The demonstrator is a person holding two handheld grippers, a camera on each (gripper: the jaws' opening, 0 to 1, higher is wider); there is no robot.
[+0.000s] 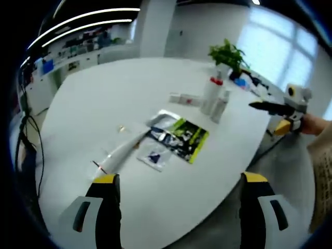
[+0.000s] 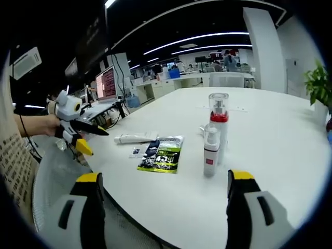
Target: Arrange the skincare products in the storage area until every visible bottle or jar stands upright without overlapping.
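Observation:
Two bottles stand upright and close together on the white table [image 1: 93, 104]: a taller one with a red collar and clear cap [image 1: 211, 92] [image 2: 218, 120] and a smaller white one [image 1: 221, 104] [image 2: 210, 151]. A white tube [image 1: 120, 152] [image 2: 136, 138] lies flat. Beside it lie a green-and-black sachet pack [image 1: 185, 138] [image 2: 163, 153] and a small sachet [image 1: 154, 158] [image 2: 136, 151]. My left gripper [image 1: 181, 179] [image 2: 88, 129] is open at the near table edge, by the tube. Off the opposite edge, my right gripper [image 2: 163, 179] [image 1: 272, 107] is open, short of the bottles.
A flat white box [image 1: 184, 98] lies behind the bottles and a silver packet [image 1: 163, 118] lies by the sachet pack. A potted plant [image 1: 228, 54] [image 2: 319, 83] stands at the table's far side. Desks and monitors [image 2: 106, 83] fill the room beyond.

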